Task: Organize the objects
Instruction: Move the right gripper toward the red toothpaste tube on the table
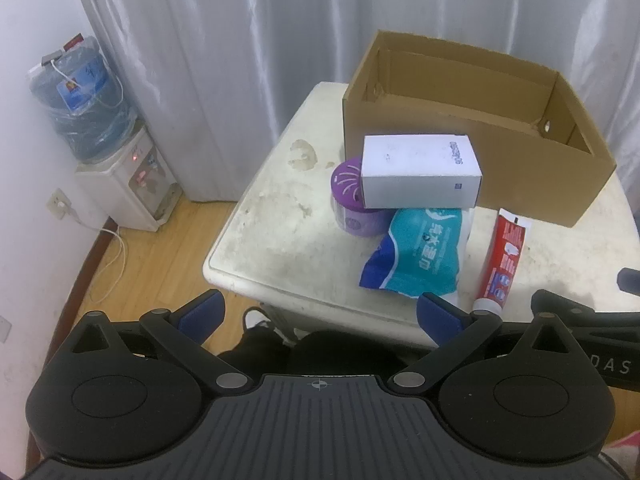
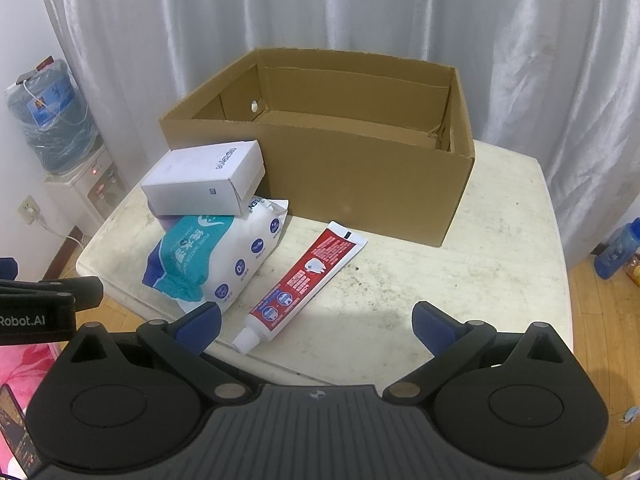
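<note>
Both grippers hang above the near edge of the table [image 2: 500, 248], tilted down. Left gripper [image 1: 320, 312]: jaws fully apart, nothing btwn them. Right gripper [image 2: 316, 322]: jaws fully apart, nothing gripped; the toothpaste tube [image 2: 306, 280] lies on the table w/ its white cap end just beside the left fingertip [image 2: 198, 320], not touching as far as can be seen. Cardboard box [image 2: 360, 184] sits at the far side of the table, open top, appears to hold no items. Left of the tube: wipes pack [image 2: 212, 260], teal/white, lying flat. White carton [image 2: 204, 184] rests on top of the wipes pack and a purple round container [image 1: 352, 208], just in front of the box's left corner. Background: grey curtain [image 2: 360, 8], water dispenser [image 1: 128, 184] far left on the floor.
</note>
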Demonstrator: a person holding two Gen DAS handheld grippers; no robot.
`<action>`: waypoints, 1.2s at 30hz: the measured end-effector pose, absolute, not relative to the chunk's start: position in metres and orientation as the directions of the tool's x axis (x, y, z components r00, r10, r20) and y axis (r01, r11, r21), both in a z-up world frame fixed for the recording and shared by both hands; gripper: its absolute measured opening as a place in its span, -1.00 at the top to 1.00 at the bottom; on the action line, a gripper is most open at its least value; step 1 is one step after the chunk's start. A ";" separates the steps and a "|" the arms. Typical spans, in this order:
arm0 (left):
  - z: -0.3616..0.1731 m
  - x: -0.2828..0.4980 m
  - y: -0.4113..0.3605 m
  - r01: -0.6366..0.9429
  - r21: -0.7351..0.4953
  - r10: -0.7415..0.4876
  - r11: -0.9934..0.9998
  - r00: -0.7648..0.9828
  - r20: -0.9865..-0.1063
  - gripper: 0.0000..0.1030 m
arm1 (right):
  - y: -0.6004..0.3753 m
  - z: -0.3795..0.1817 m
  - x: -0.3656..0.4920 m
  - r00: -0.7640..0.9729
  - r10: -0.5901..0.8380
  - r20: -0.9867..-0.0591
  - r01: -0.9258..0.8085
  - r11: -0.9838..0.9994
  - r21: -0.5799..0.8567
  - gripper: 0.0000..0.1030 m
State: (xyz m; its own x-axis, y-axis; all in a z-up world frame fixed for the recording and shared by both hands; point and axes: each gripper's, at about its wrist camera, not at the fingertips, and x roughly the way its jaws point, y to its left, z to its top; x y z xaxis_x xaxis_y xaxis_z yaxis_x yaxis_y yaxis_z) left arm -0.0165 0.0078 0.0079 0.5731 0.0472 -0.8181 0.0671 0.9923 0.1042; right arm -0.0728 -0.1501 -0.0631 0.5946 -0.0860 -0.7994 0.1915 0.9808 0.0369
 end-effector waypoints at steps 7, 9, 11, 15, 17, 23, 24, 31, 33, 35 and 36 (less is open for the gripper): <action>0.006 -0.017 0.008 0.070 0.104 0.046 0.992 0.571 -0.820 -0.99 | -0.150 -0.063 -0.073 0.594 -0.085 -0.800 0.194 0.980 0.040 -1.00; 0.006 -0.016 0.007 0.072 0.105 0.045 0.992 0.570 -0.820 -0.99 | -0.151 -0.063 -0.073 0.594 -0.084 -0.800 0.194 0.980 0.042 -1.00; 0.006 -0.016 0.007 0.074 0.105 0.045 0.992 0.569 -0.821 -0.99 | -0.151 -0.063 -0.073 0.593 -0.084 -0.801 0.193 0.980 0.041 -1.00; 0.007 -0.015 0.006 0.076 0.107 0.045 0.991 0.567 -0.822 -0.99 | -0.151 -0.063 -0.073 0.594 -0.083 -0.800 0.193 0.980 0.041 -1.00; 0.006 -0.015 0.006 0.076 0.107 0.045 0.991 0.567 -0.822 -0.99 | -0.151 -0.063 -0.073 0.593 -0.082 -0.801 0.194 0.980 0.043 -1.00; 0.005 -0.014 0.004 0.077 0.108 0.046 0.991 0.563 -0.825 -0.99 | -0.154 -0.065 -0.071 0.592 -0.080 -0.802 0.197 0.979 0.047 -1.00; 0.005 -0.014 0.004 0.077 0.109 0.047 0.991 0.563 -0.825 -0.99 | -0.154 -0.065 -0.071 0.593 -0.081 -0.801 0.198 0.979 0.048 -1.00; 0.003 -0.014 0.001 0.084 0.104 0.039 0.991 0.562 -0.826 -0.99 | -0.159 -0.067 -0.071 0.591 -0.078 -0.803 0.208 0.976 0.058 -1.00; 0.003 -0.014 0.000 0.086 0.095 0.029 0.992 0.567 -0.823 -0.99 | -0.162 -0.068 -0.071 0.591 -0.078 -0.803 0.212 0.975 0.061 -1.00; 0.002 -0.015 0.000 0.085 0.078 0.016 0.993 0.573 -0.819 -0.99 | -0.167 -0.068 -0.071 0.596 -0.082 -0.799 0.217 0.974 0.062 -1.00; 0.002 -0.017 0.000 0.086 0.068 0.006 0.994 0.579 -0.815 -0.99 | -0.170 -0.068 -0.070 0.600 -0.084 -0.795 0.219 0.974 0.062 -1.00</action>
State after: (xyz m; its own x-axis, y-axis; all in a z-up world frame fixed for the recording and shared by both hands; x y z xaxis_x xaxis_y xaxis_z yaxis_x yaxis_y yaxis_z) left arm -0.0168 -0.0005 0.0020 0.5788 0.0060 -0.8155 0.0857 0.9940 0.0681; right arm -0.0701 -0.1701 -0.0682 0.6001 -0.0842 -0.7955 0.2191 0.9737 0.0623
